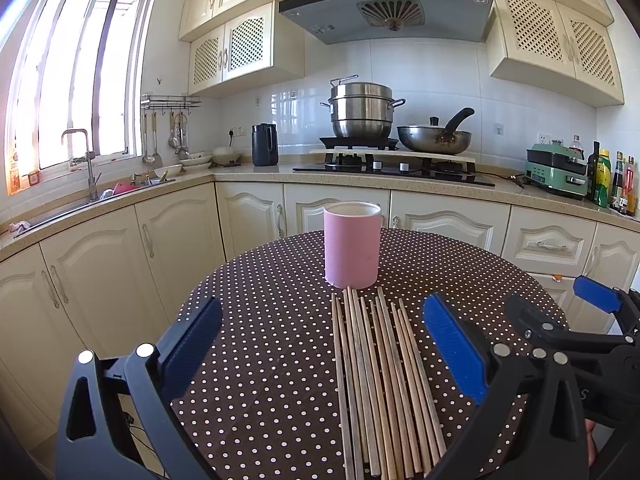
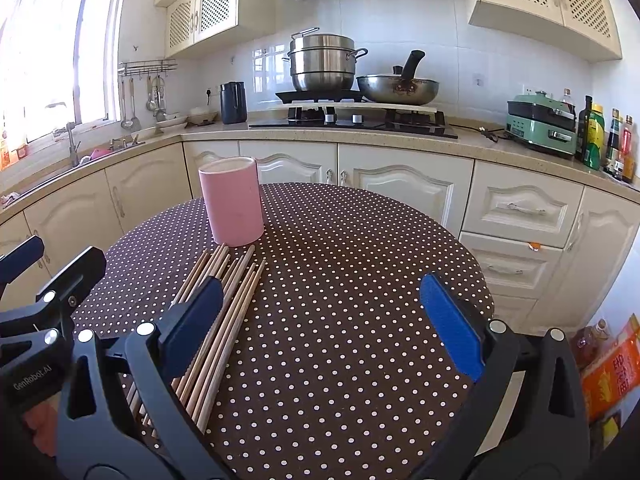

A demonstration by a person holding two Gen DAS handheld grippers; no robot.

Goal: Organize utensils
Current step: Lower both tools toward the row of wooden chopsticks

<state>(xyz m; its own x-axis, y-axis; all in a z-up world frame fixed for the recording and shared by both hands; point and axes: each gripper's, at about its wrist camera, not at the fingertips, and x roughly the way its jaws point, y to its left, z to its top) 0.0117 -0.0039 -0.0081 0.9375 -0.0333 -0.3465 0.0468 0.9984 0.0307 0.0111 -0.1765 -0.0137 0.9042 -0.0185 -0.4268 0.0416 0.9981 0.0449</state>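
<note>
So from the left wrist view, the left gripper (image 1: 324, 354) has its fingers spread wide with nothing between them, hanging over the polka-dot table (image 1: 260, 320). A bunch of wooden chopsticks (image 1: 380, 380) lies flat just in front of the pink holder (image 1: 352, 246), tips nearly touching its base. Right wrist view: right gripper (image 2: 320, 328) also wide apart and empty, chopsticks (image 2: 224, 312) under its left finger, holder (image 2: 232, 204) beyond them.

A stacked steel steamer pot (image 1: 361, 109) sits on the hob (image 1: 394, 168), a wok (image 1: 434, 139) with a black handle just beside it — both under the grey range hood (image 1: 386, 10). A dark kettle (image 1: 264, 145) stands near the sink tap (image 1: 86, 160); a green appliance (image 1: 556, 168) and bottles (image 1: 604, 178) line the far counter (image 1: 256, 174).
</note>
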